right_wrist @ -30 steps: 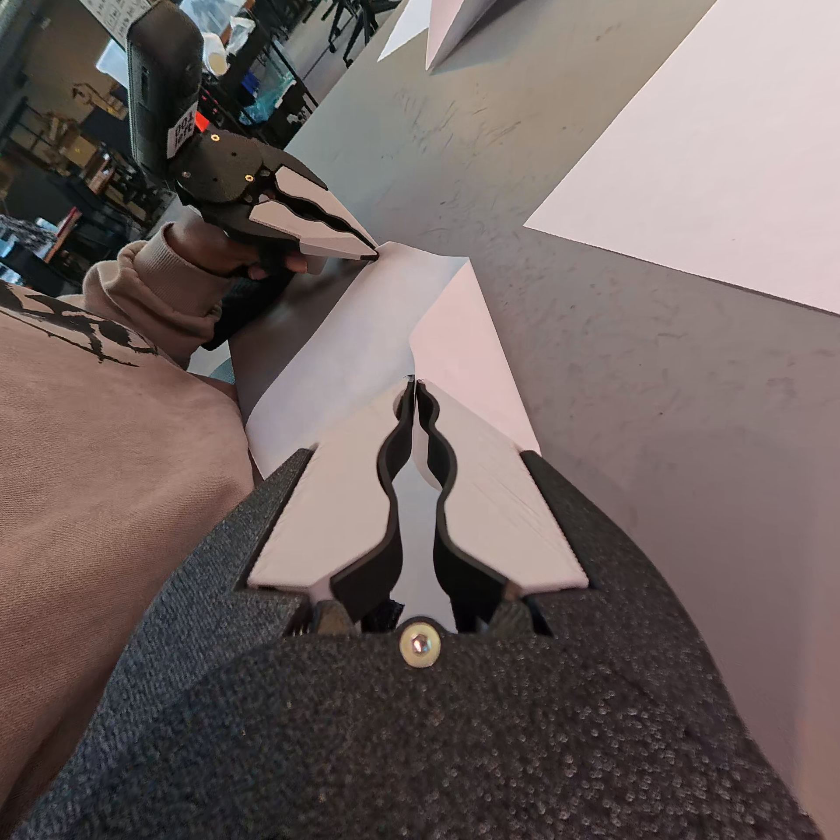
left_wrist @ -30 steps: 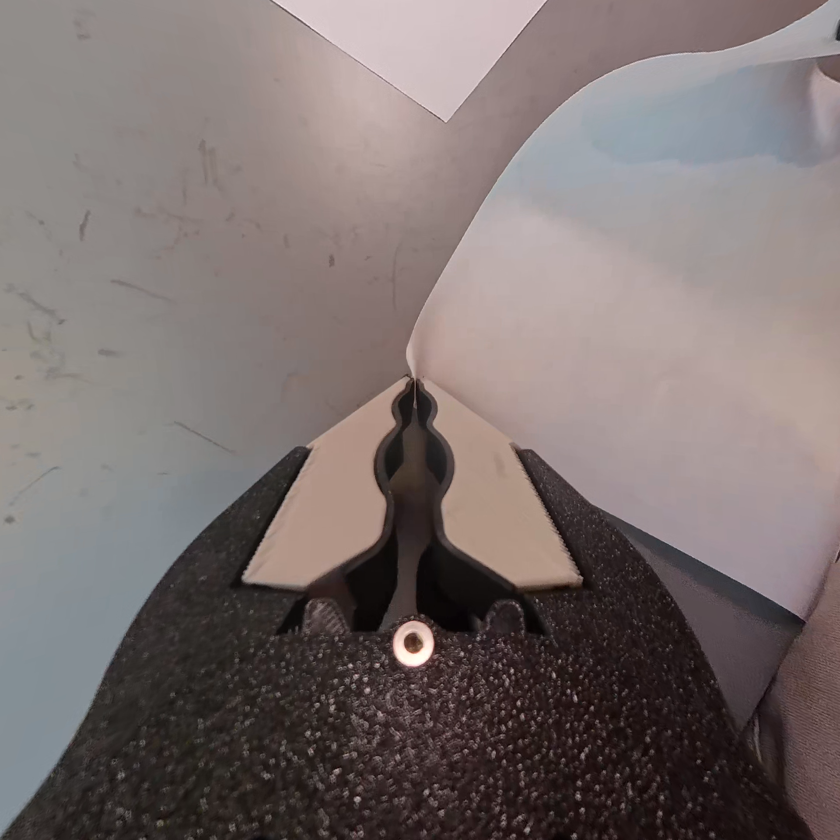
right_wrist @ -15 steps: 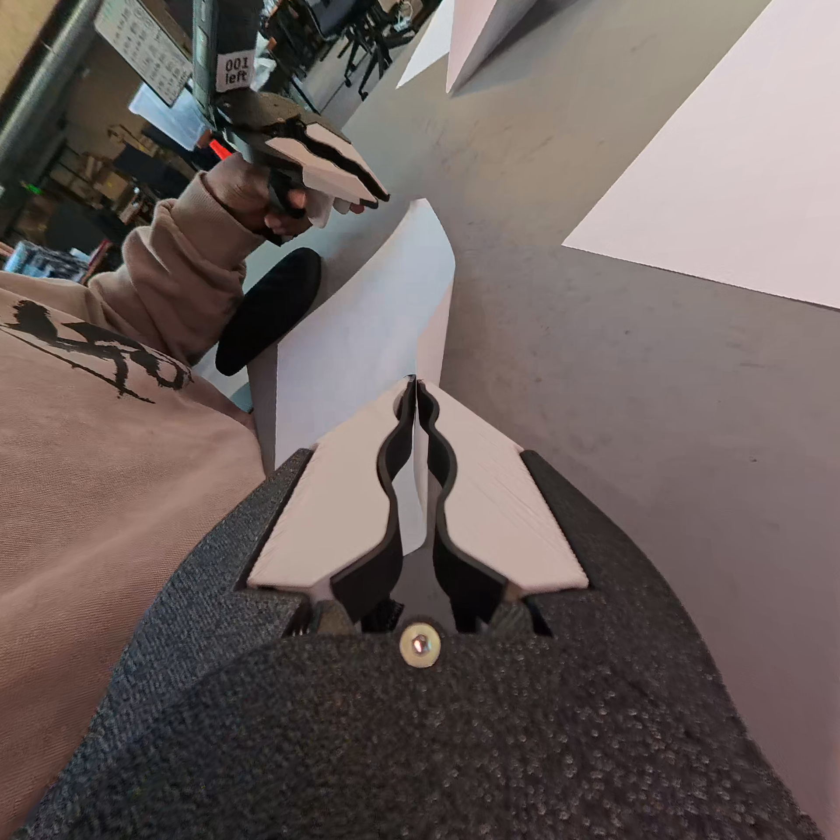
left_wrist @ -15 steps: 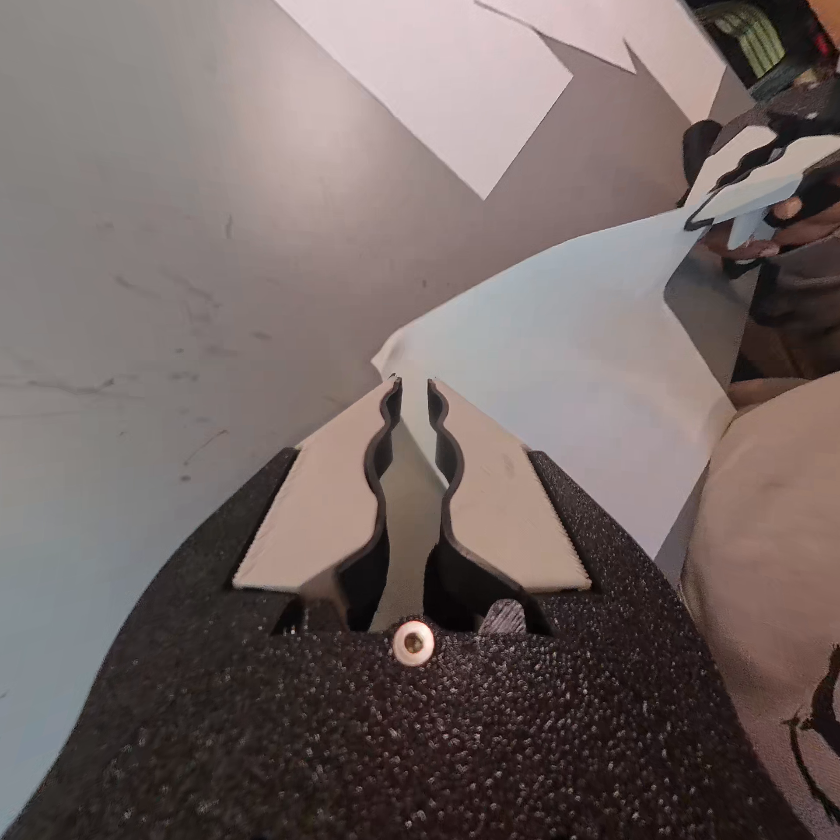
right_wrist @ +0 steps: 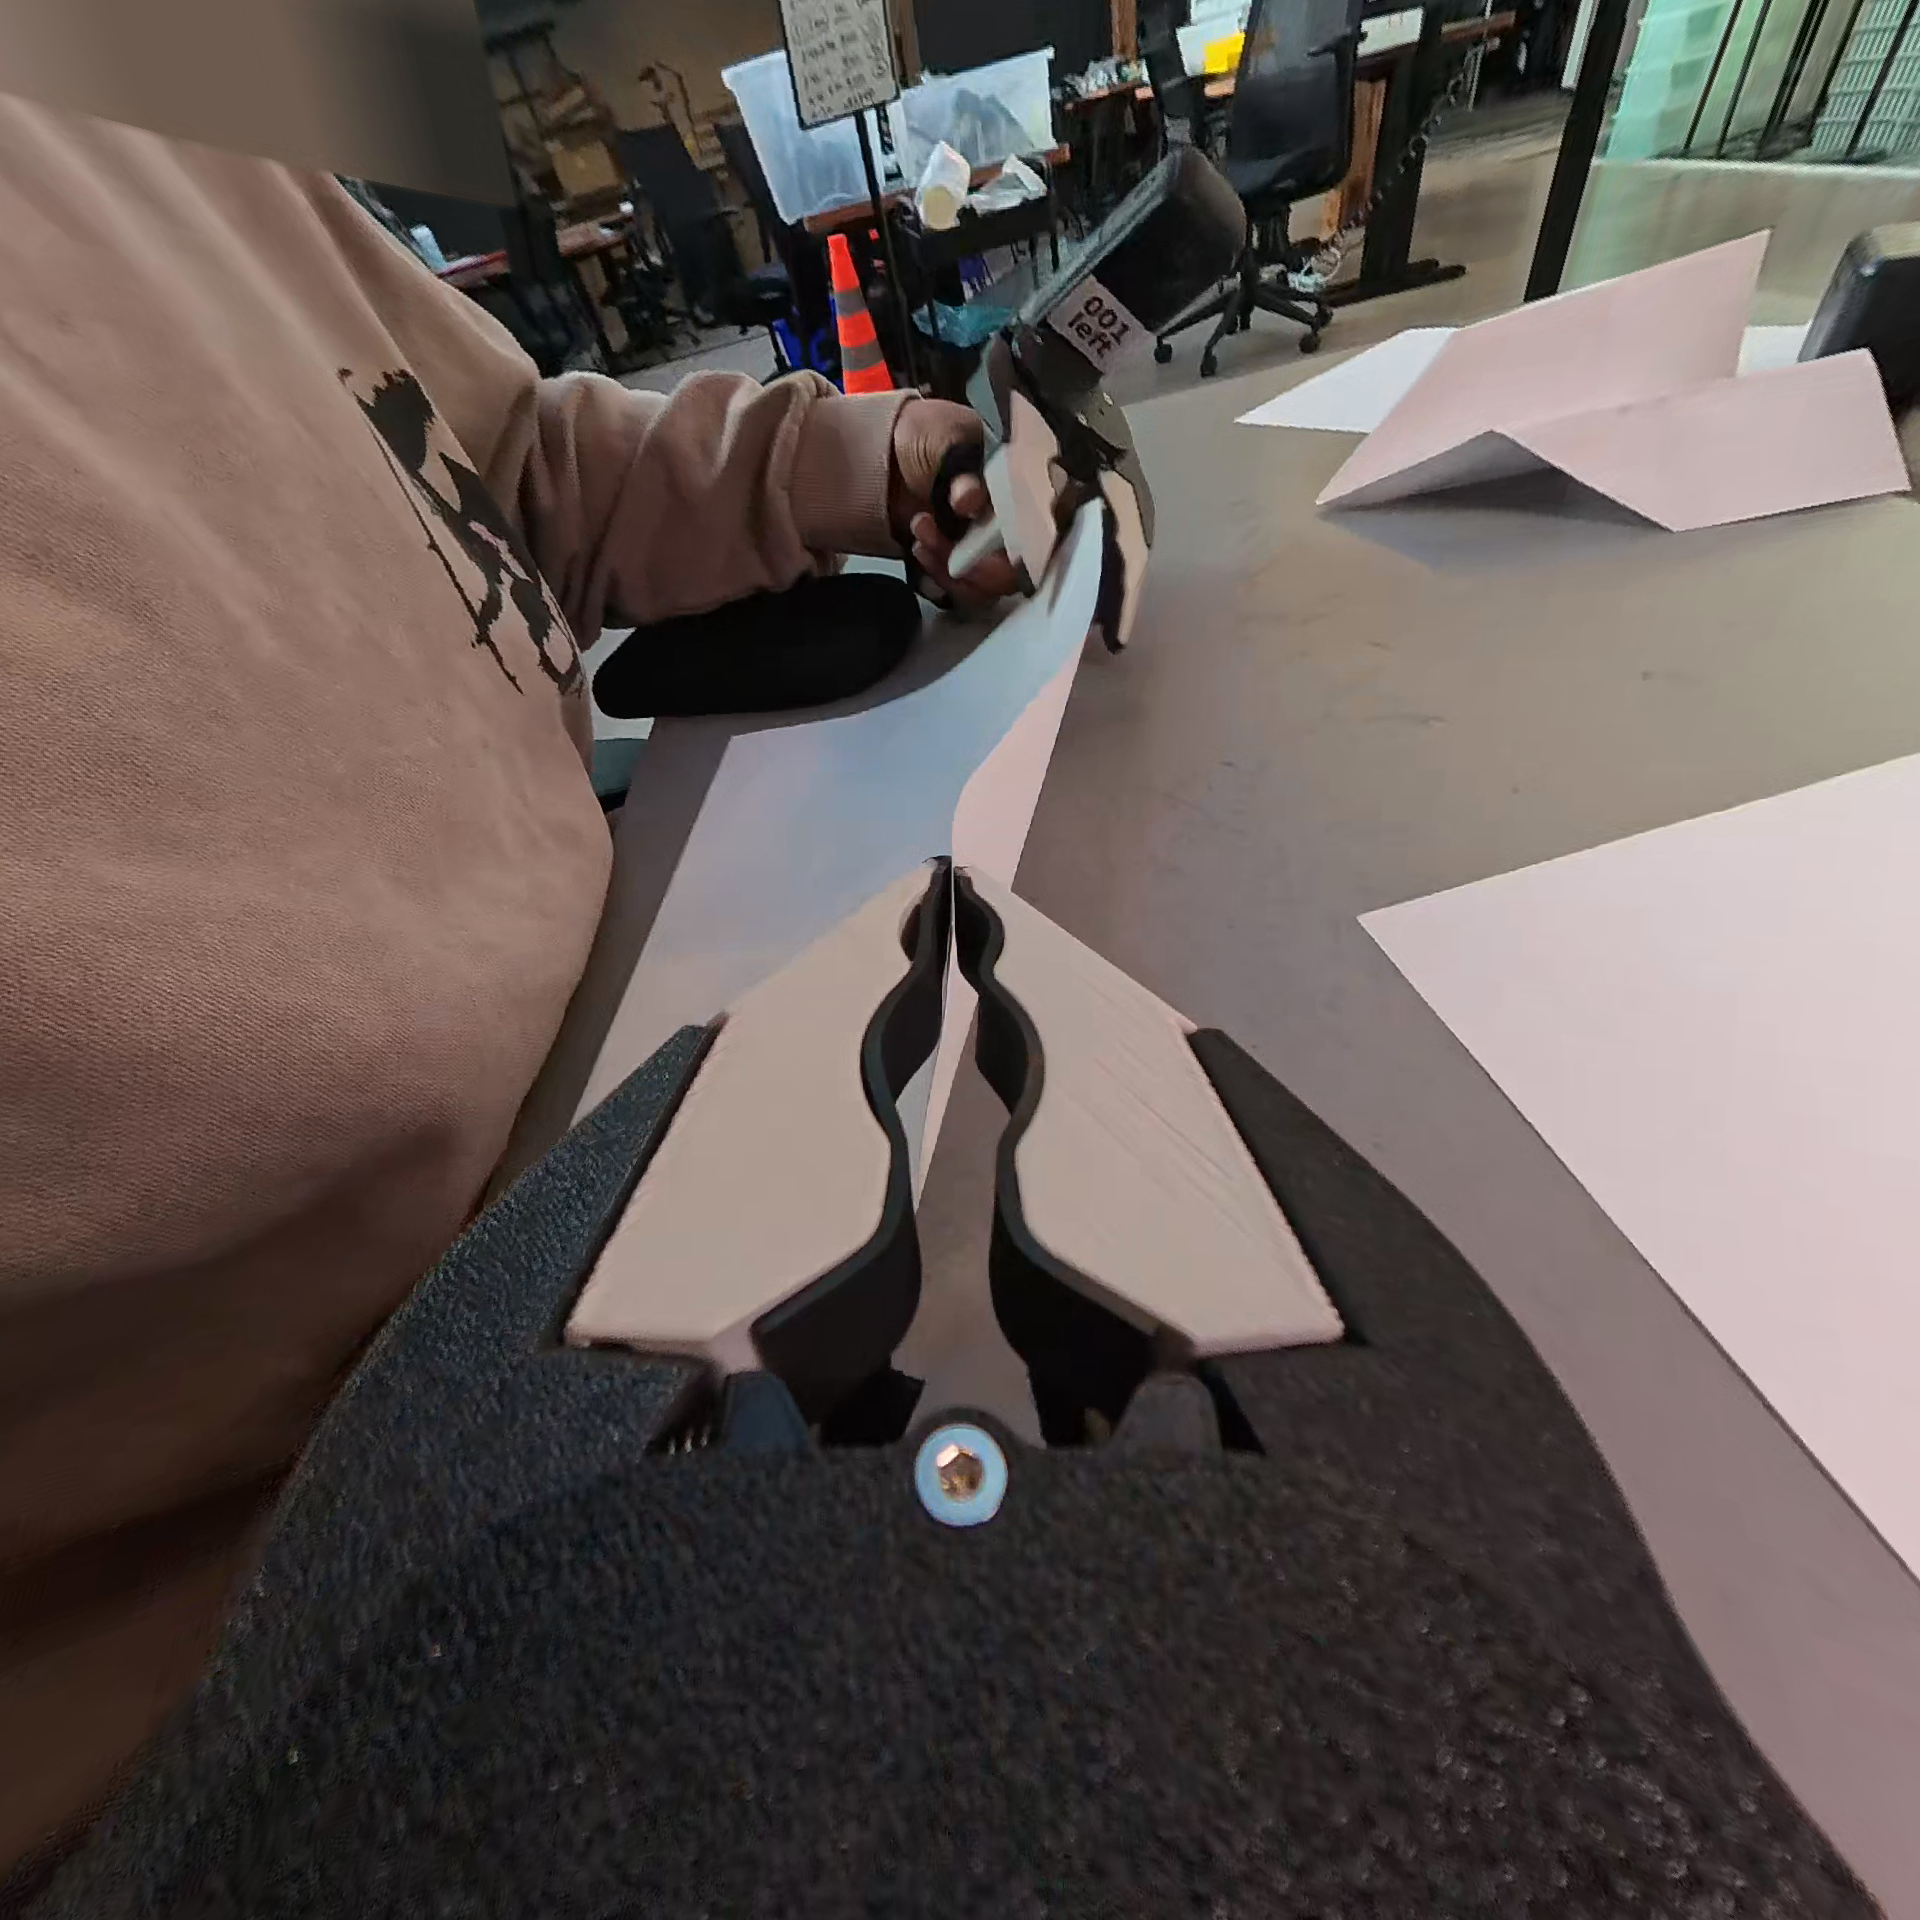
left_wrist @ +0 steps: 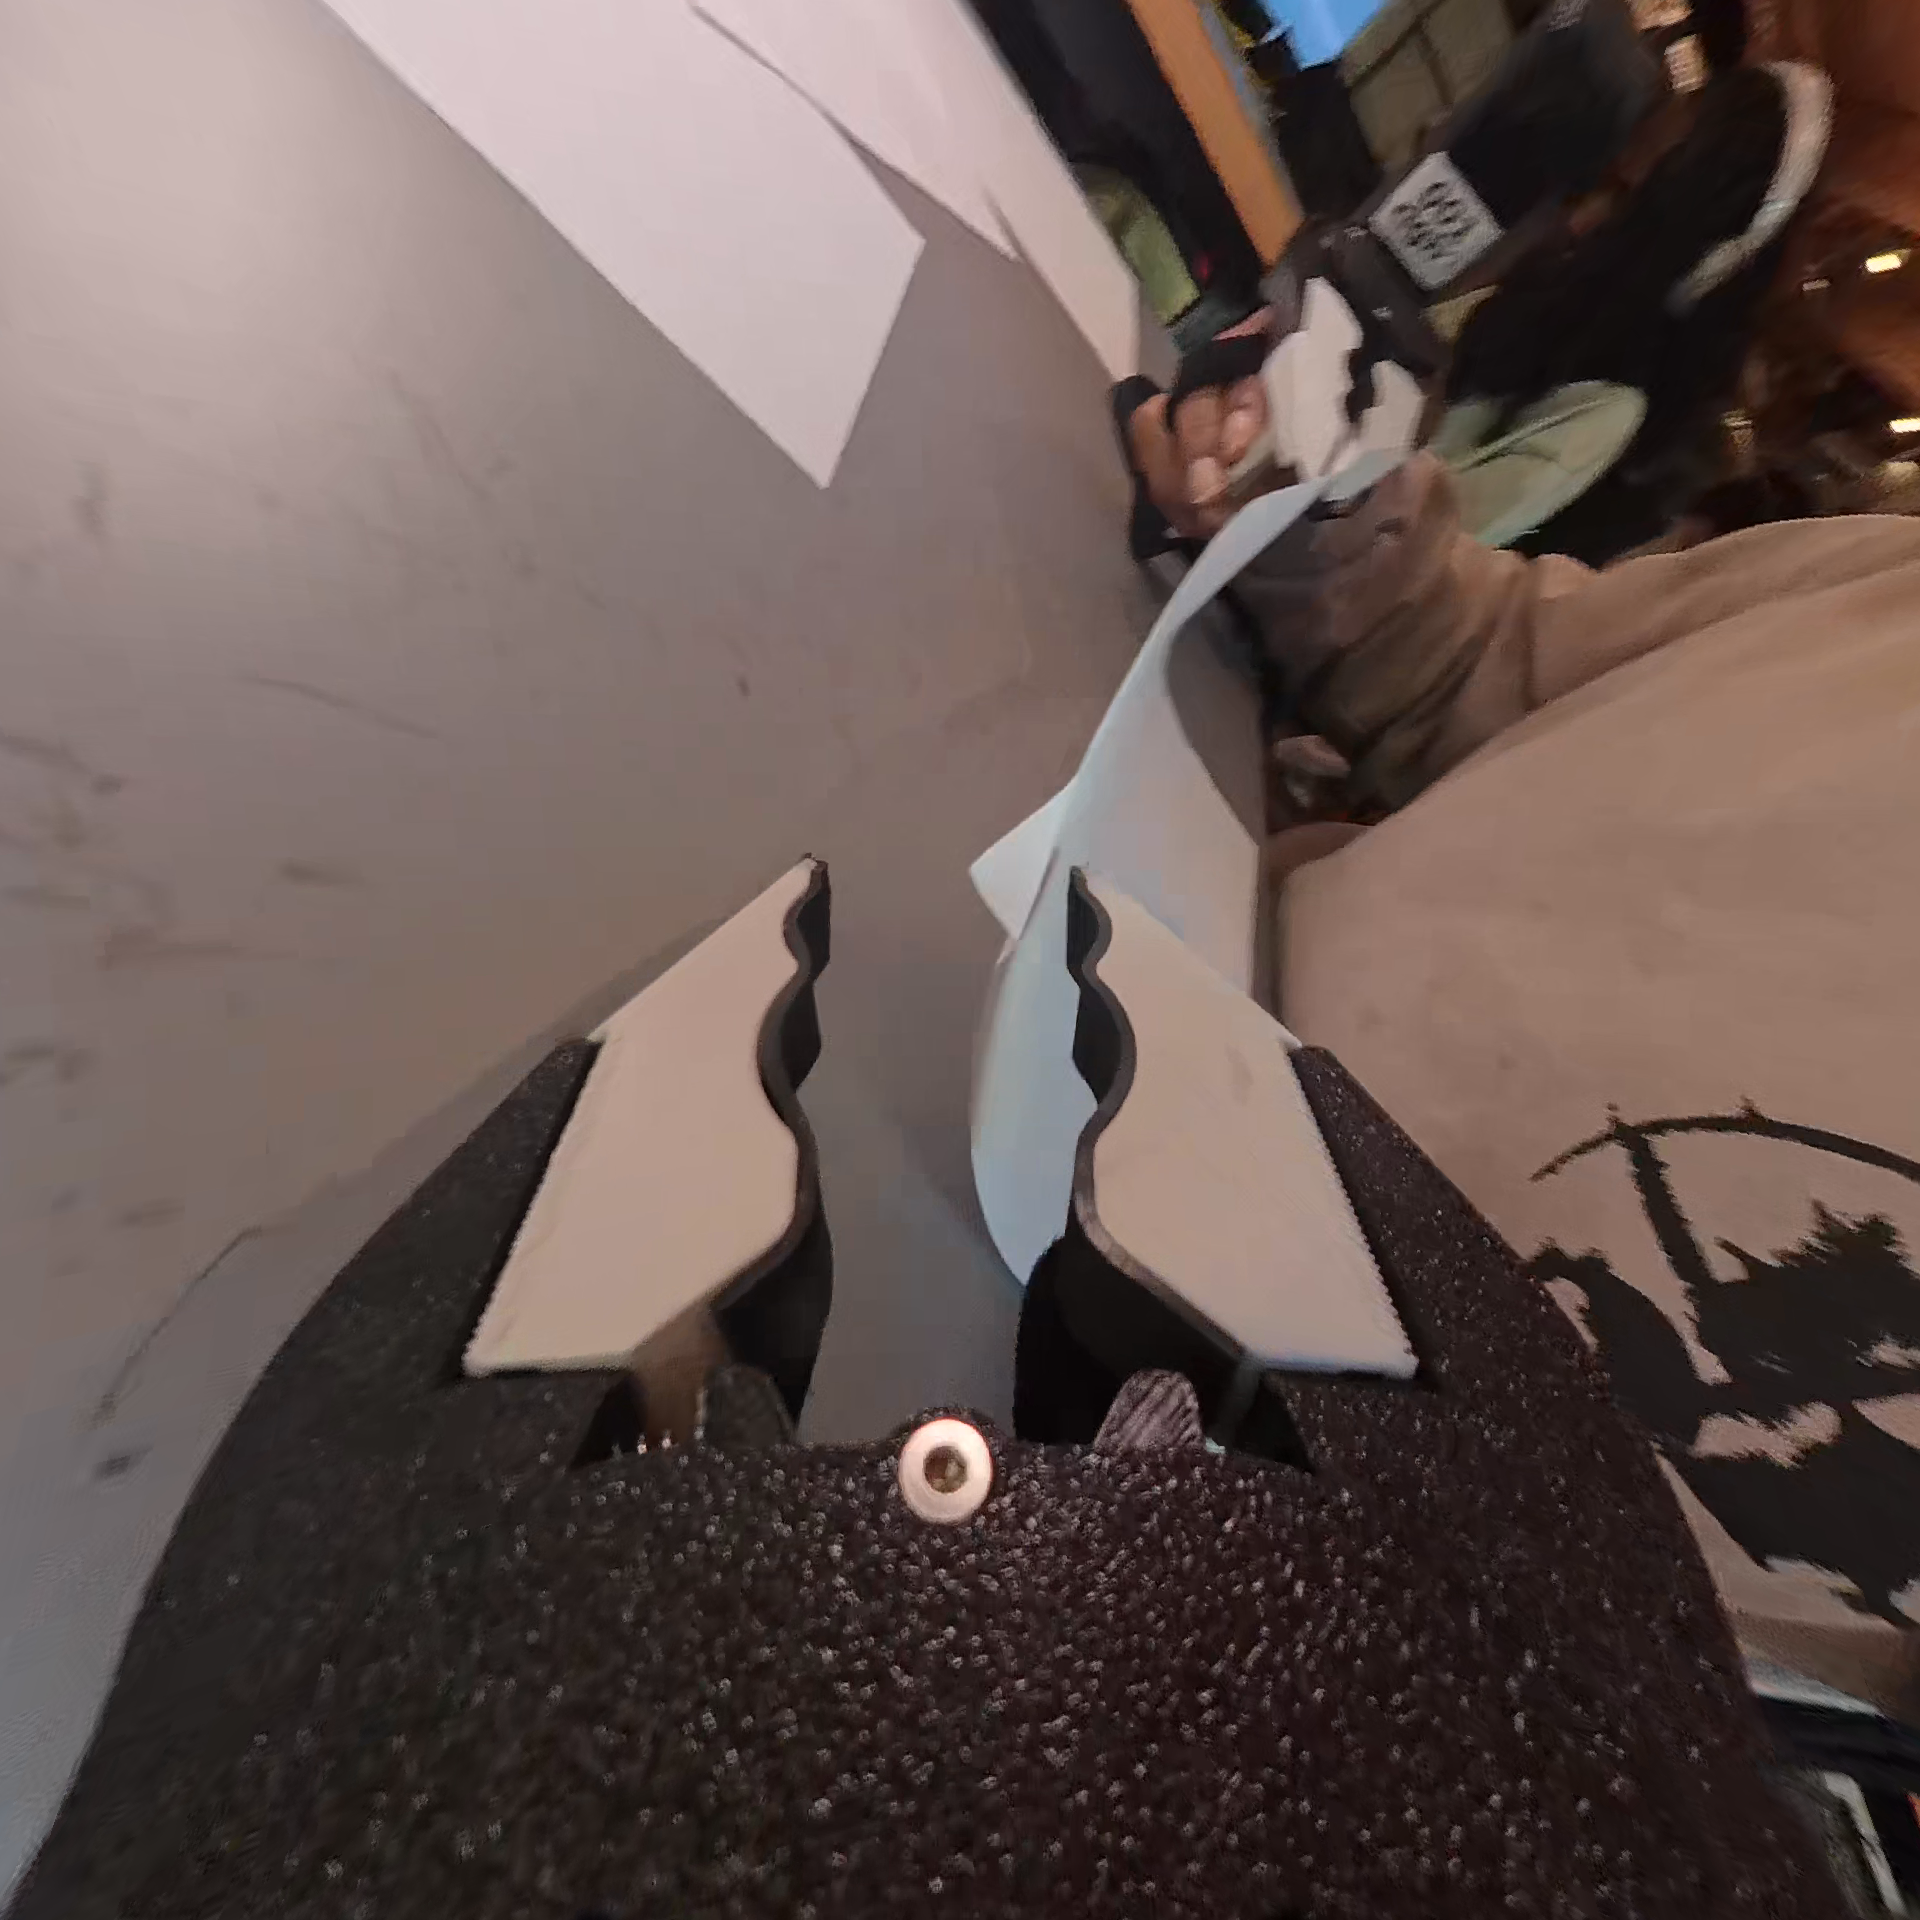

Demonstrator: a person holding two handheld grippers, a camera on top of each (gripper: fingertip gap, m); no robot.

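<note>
In right tongs (right_wrist: 951, 868): paper sheet (right_wrist: 831, 800).

I'm at a grey worktable (right_wrist: 1351, 665) in an open workshop-office. Behind me: rolling office chairs (right_wrist: 1262, 156), cluttered desks (right_wrist: 935, 223), an orange traffic cone (right_wrist: 854, 317), a sign on a stand (right_wrist: 840, 57).

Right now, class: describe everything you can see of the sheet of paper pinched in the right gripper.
The sheet of paper is plain white, thin and unprinted. The right gripper is shut on one corner, lifting that end. The sheet bows and twists in a curve along the grey table edge, its far end by the open left gripper.
</note>
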